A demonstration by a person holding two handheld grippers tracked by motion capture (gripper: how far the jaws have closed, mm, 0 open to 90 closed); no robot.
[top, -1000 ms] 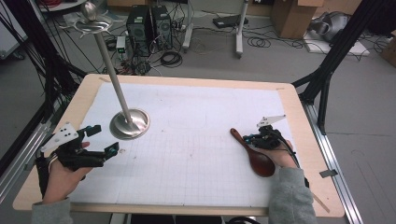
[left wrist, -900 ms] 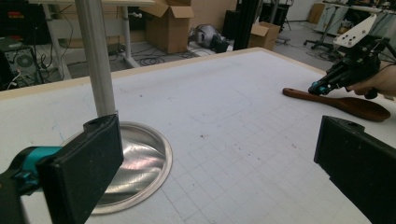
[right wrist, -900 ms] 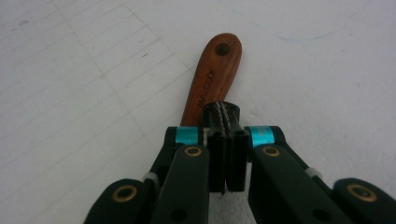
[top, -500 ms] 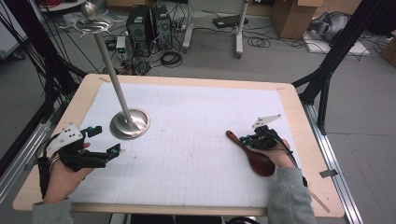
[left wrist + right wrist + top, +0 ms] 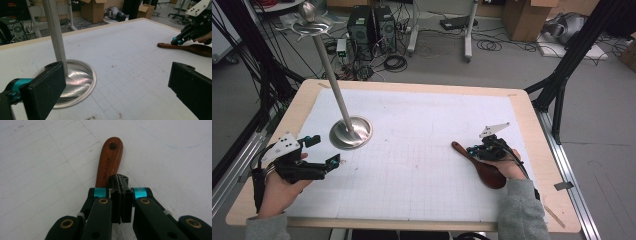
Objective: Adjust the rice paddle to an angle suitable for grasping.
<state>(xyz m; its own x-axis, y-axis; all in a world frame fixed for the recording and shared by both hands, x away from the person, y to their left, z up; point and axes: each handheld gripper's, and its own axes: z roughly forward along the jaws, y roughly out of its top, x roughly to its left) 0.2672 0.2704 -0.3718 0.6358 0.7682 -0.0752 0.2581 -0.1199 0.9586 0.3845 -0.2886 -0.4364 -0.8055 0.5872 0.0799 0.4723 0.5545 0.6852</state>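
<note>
Presently, the right gripper [image 5: 476, 150] is clamped on the handle of the wooden spoon [image 5: 479, 165] near the table's [image 5: 532, 130] right edge — jaws fully closed, handle tip with its hole projecting beyond them. The spoon's long axis runs from handle, toward table centre, to bowl, toward the near edge. The left gripper [image 5: 323, 151] — jaws wide, empty — sits well apart, beside the metal stand [image 5: 350, 132].
</note>
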